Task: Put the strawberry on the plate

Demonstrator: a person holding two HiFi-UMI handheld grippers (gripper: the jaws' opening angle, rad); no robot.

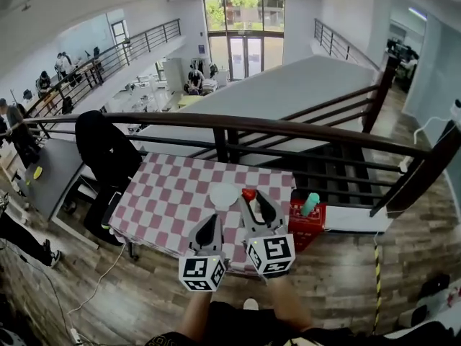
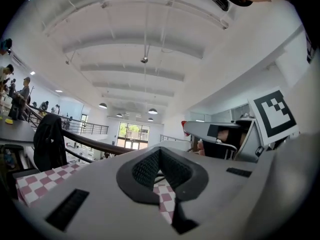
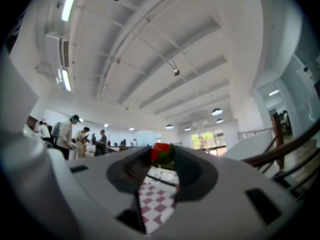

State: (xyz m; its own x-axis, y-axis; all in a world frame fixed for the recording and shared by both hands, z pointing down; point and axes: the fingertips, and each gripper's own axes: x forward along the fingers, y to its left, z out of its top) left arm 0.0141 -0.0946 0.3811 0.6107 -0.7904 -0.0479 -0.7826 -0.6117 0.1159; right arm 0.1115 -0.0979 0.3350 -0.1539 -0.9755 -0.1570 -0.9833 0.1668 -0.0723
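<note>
The grey left tongs (image 2: 159,150) have their tips pressed together, with the red-and-white checked bench (image 2: 40,181) to their left.

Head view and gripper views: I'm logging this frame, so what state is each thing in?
strawberry: gripped, lifted off the table.
right gripper: shut on the strawberry.
left gripper: shut, holding nothing.
plate: on the checked table, nothing on it.

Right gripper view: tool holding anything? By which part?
The right tool holds the strawberry by its two sides, pinched at the very jaw tips. The left tool is shut on nothing.
</note>
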